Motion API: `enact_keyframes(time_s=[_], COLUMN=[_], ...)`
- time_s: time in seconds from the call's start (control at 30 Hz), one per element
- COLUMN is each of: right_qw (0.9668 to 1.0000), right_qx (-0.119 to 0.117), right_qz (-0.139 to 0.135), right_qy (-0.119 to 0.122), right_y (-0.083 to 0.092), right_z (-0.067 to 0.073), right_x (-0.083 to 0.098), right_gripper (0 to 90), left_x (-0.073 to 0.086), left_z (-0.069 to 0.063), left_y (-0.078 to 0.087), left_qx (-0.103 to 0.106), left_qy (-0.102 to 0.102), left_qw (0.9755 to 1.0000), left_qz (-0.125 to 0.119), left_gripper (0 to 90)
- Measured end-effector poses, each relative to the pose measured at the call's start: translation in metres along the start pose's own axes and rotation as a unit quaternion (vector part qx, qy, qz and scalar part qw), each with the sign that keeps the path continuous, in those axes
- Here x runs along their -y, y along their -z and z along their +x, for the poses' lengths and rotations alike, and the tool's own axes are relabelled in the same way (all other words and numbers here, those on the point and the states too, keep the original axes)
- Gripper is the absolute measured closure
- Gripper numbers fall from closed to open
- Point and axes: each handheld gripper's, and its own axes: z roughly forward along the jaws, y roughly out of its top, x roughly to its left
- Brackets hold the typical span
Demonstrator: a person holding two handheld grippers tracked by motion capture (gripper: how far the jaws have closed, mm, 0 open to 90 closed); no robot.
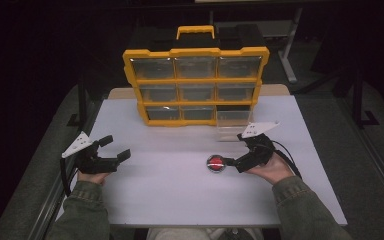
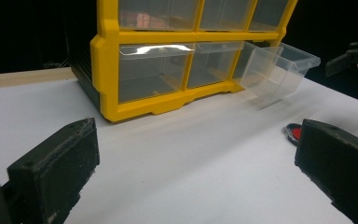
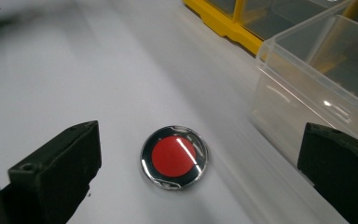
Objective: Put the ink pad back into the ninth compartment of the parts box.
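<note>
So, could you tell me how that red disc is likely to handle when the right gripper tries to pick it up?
The disc looks stiff and probably light: it is small, flat and glossy. Lying flat on the smooth table, it offers only a thin edge, so the open right gripper may slip off its shiny rim. Pushed, it would likely slide; tipped onto its edge, it could roll.

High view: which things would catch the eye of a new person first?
The yellow drawer cabinet stands at the far middle of the white table, its bottom right clear drawer pulled out. A round red disc lies flat on the table before the open right gripper.
</note>
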Motion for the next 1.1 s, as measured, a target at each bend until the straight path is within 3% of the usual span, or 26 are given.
enact_keyframes(time_s=[0.4,1.1], right_qw=[0.9993,0.9972], right_qx=[-0.021,-0.037], right_qz=[0.028,0.064], right_qy=[0.013,0.014], right_y=[-0.024,-0.052], right_z=[0.007,0.01], right_x=[-0.003,0.0], right_gripper=[0.0,0.0], left_x=[0.0,-0.001], left_z=[0.0,-0.001], left_y=[0.0,0.0], left_qx=[0.002,0.002], left_qy=[0.0,-0.007], left_qw=[1.0,1.0], left_qz=[0.0,-0.006], left_gripper=[0.0,0.0])
